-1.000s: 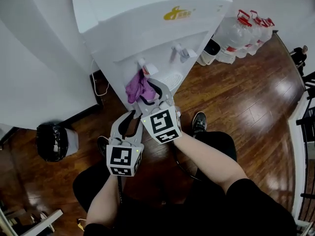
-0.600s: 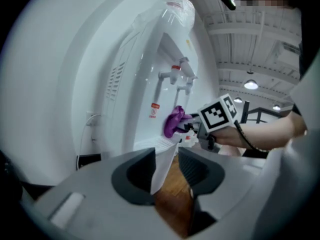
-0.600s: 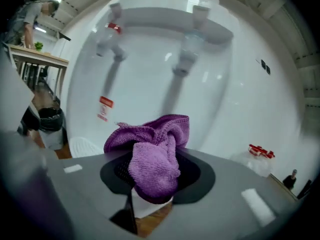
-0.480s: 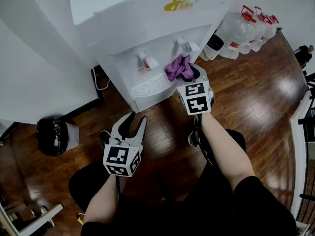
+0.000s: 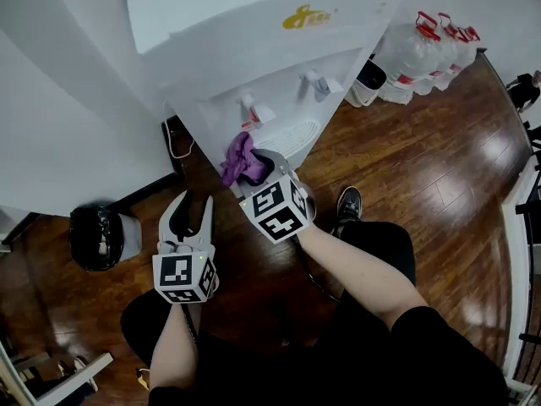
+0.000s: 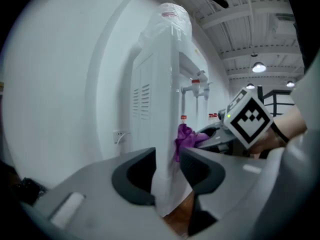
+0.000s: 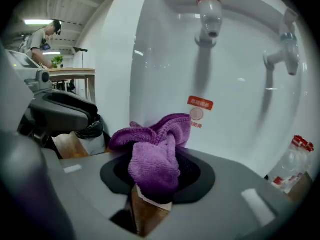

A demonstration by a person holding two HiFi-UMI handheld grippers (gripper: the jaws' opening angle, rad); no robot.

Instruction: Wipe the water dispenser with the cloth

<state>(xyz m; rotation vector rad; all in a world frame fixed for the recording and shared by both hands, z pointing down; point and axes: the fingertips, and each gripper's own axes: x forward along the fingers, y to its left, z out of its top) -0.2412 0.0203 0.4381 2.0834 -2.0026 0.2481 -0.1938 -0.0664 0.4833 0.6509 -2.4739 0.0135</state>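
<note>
A white plastic water dispenser is marked with a gold logo at the upper centre, and with a small red label on its front. A purple terry cloth is seen mid-frame. Black-and-white square patterns are borne on the cubes of the grey left gripper and right gripper. The glossy wooden plank floor is coloured dark reddish brown.
</note>
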